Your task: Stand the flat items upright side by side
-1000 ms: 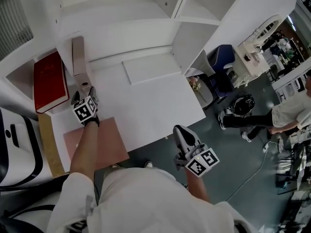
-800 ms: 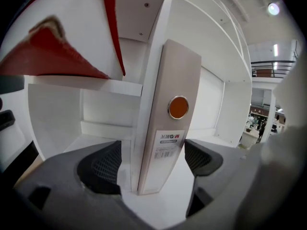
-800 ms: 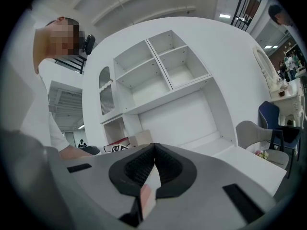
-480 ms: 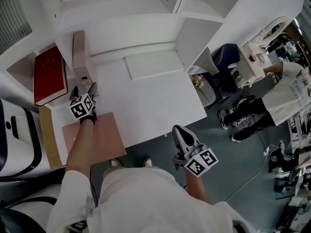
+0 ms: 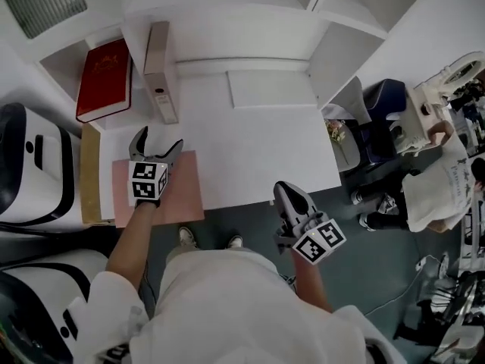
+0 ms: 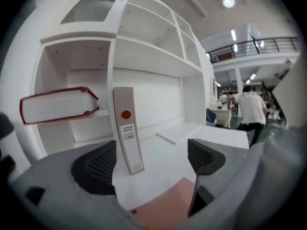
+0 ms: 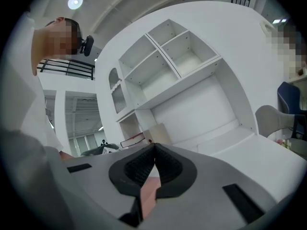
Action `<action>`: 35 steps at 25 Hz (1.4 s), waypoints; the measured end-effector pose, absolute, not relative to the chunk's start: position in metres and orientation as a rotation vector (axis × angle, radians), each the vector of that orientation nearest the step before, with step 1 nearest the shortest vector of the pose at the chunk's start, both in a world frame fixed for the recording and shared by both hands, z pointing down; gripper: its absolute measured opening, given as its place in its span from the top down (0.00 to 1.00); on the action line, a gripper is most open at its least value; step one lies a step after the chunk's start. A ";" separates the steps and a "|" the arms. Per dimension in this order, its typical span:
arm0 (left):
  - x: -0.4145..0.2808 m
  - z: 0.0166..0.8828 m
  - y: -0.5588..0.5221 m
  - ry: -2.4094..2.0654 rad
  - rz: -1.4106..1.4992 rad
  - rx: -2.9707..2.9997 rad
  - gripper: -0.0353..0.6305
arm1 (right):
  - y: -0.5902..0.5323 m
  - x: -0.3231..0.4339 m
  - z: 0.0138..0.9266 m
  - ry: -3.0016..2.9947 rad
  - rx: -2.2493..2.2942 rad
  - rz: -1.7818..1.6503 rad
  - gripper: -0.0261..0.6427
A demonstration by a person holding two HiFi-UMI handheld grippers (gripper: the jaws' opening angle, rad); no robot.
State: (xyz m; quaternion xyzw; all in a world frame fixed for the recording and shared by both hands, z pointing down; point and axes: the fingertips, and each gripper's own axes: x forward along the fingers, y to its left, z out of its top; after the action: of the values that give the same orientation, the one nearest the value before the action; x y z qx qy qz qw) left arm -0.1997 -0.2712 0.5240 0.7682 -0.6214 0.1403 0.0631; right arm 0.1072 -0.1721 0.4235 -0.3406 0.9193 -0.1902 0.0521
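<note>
While your left hand-held gripper (image 5: 158, 142) hangs over the far edge of the pink board (image 5: 186, 192), which lies flat on the white surface (image 5: 258, 150), its jaws have just been opening and stand wide apart with nothing between them. The grey binder (image 5: 161, 82) stands upright just beyond it, beside the red book (image 5: 102, 78) lying flat in the left shelf compartment. Your right hand-held gripper (image 5: 284, 190) is closed and empty, off the surface's near edge.

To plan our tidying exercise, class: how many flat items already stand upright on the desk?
1. The beige binder stands upright at the desk's back left, beside the red book, which lies flat. More could be hidden behind the shelf walls.
</note>
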 end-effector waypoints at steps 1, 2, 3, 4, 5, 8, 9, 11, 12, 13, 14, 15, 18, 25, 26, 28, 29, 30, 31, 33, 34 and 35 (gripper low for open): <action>-0.200 0.527 -0.258 -1.881 0.518 2.347 0.25 | -0.171 0.104 0.426 2.810 -1.005 -0.590 0.96; -0.201 0.530 -0.244 -1.882 0.608 2.362 0.25 | -0.170 0.101 0.429 2.823 -0.975 -0.604 0.96; -0.203 0.534 -0.229 -1.884 0.686 2.368 0.25 | -0.168 0.098 0.432 2.837 -0.943 -0.619 0.96; -0.206 0.538 -0.214 -1.888 0.745 2.363 0.25 | -0.166 0.095 0.435 2.851 -0.911 -0.634 0.96; -0.210 0.541 -0.200 -1.895 0.783 2.348 0.25 | -0.164 0.092 0.439 2.864 -0.878 -0.649 0.96; -0.222 0.550 -0.163 -1.936 0.832 2.264 0.25 | -0.159 0.083 0.451 2.898 -0.781 -0.694 0.96; -0.226 0.555 -0.152 -1.947 0.847 2.233 0.25 | -0.157 0.079 0.455 2.907 -0.750 -0.709 0.96; -0.228 0.567 -0.128 -1.945 0.898 2.193 0.25 | -0.153 0.073 0.461 2.923 -0.688 -0.731 0.96; -0.226 0.574 -0.116 -1.928 0.935 2.190 0.25 | -0.151 0.069 0.464 2.932 -0.657 -0.739 0.96; -0.222 0.581 -0.104 -1.902 0.982 2.197 0.24 | -0.149 0.067 0.466 2.939 -0.628 -0.744 0.96; -0.216 0.587 -0.093 -1.868 1.041 2.214 0.24 | -0.147 0.064 0.468 2.946 -0.602 -0.748 0.96; -0.209 0.593 -0.084 -1.828 1.114 2.238 0.23 | -0.145 0.063 0.470 2.951 -0.581 -0.753 0.96; -0.187 0.613 -0.061 -1.687 1.369 2.307 0.22 | -0.140 0.064 0.476 2.956 -0.555 -0.774 0.96; -0.166 0.664 -0.036 -1.490 1.782 2.213 0.15 | -0.132 0.077 0.485 2.970 -0.552 -0.797 0.96; -0.169 0.672 -0.036 -1.485 1.825 2.175 0.15 | -0.132 0.080 0.486 2.972 -0.559 -0.798 0.96; -0.174 0.685 -0.039 -1.479 1.884 2.113 0.15 | -0.132 0.086 0.487 2.975 -0.577 -0.794 0.96; -0.176 0.692 -0.041 -1.473 1.909 2.093 0.15 | -0.132 0.089 0.487 2.975 -0.589 -0.790 0.96; -0.177 0.698 -0.042 -1.465 1.937 2.082 0.14 | -0.131 0.092 0.487 2.975 -0.602 -0.783 0.96; -0.178 0.704 -0.043 -1.454 1.966 2.076 0.14 | -0.130 0.096 0.487 2.975 -0.617 -0.776 0.96; -0.178 0.714 -0.044 -1.444 2.016 2.066 0.13 | -0.127 0.104 0.487 2.976 -0.650 -0.765 0.96; -0.179 0.716 -0.045 -1.451 2.028 2.062 0.13 | -0.127 0.109 0.488 2.977 -0.668 -0.764 0.96; -0.179 0.718 -0.047 -1.463 2.029 2.060 0.12 | -0.126 0.114 0.488 2.977 -0.686 -0.767 0.96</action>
State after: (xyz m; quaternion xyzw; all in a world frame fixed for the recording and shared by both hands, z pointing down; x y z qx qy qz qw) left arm -0.1785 -0.0474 0.7177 0.6350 -0.4508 0.6254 -0.0492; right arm 0.1140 -0.1258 0.4883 -0.2178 0.9451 -0.2436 -0.0043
